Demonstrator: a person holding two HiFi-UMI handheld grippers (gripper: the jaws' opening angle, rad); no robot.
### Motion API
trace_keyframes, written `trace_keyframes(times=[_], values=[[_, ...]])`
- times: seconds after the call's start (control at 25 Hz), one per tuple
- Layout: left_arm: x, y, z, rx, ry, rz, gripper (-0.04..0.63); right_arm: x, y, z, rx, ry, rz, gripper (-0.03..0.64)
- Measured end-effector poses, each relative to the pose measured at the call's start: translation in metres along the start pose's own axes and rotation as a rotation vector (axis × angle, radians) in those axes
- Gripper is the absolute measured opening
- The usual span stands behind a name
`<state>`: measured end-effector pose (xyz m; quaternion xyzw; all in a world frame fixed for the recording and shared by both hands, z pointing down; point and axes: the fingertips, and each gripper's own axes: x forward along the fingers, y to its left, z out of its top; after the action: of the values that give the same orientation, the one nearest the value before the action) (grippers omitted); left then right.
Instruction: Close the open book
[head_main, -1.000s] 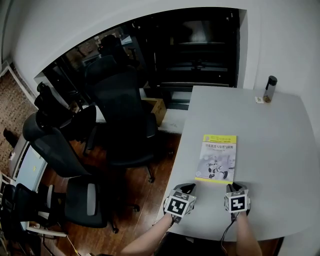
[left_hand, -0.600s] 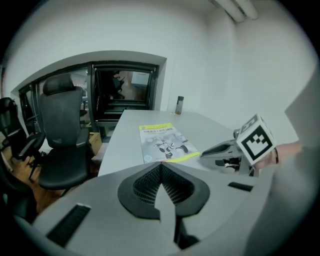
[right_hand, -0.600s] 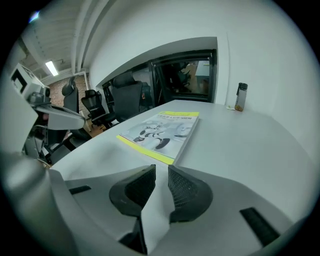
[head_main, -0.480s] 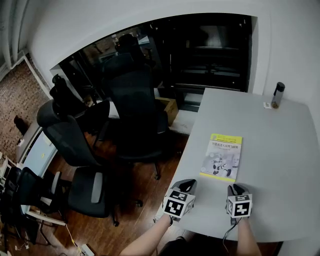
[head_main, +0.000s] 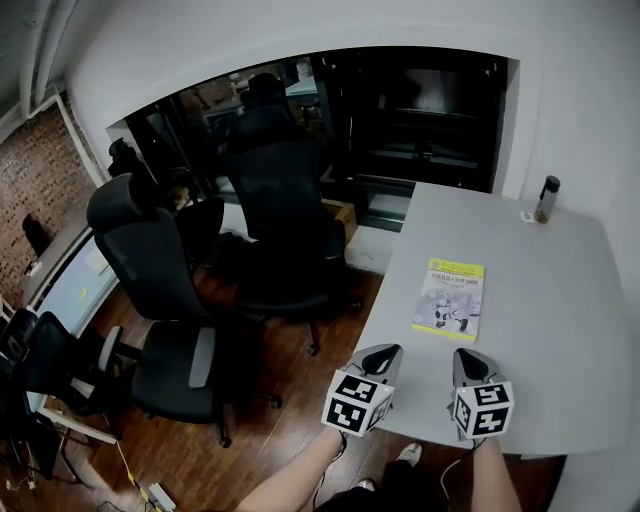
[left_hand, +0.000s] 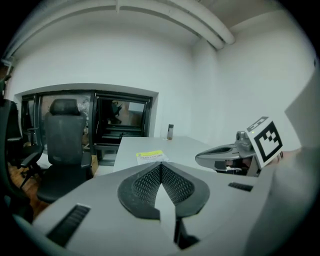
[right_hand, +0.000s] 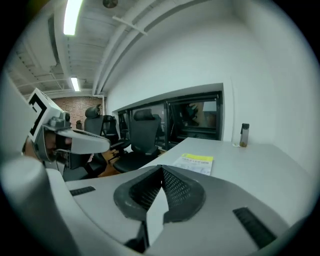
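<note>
The book (head_main: 449, 298) lies closed and flat on the grey table (head_main: 560, 340), its yellow and white cover up. It also shows in the left gripper view (left_hand: 150, 156) and the right gripper view (right_hand: 195, 163). My left gripper (head_main: 385, 352) hovers over the table's near left corner, short of the book, its jaws shut on nothing (left_hand: 161, 165). My right gripper (head_main: 468, 358) is held beside it at the same height, also shut and empty (right_hand: 161, 168). Neither gripper touches the book.
A dark bottle (head_main: 545, 198) and a small tag (head_main: 525, 216) stand at the table's far right corner. Several black office chairs (head_main: 280, 200) crowd the wooden floor to the left of the table. A dark glass wall runs behind them.
Both grippers have lifted and drawn back from the book's near edge towards me. The book stays closed where it lay.
</note>
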<state>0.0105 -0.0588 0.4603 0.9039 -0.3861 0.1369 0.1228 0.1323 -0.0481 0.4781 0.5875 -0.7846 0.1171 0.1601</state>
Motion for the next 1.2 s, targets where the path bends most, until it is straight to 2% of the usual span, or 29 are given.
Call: trace_keyframes(times=[0.24, 0.52, 1.2], values=[[-0.049, -0.032, 0.021, 0.023, -0.080, -0.057, 0.005, -0.054, 0.045, 0.036, -0.006, -0.113, 0.022, 0.004], [-0.088, -0.061, 0.042, 0.051, -0.129, -0.113, 0.005, -0.101, 0.081, 0.068, -0.020, -0.216, 0.053, 0.003], [-0.105, -0.095, 0.061, 0.078, -0.171, -0.163, 0.005, -0.136, 0.086, 0.082, -0.017, -0.277, 0.062, 0.003]])
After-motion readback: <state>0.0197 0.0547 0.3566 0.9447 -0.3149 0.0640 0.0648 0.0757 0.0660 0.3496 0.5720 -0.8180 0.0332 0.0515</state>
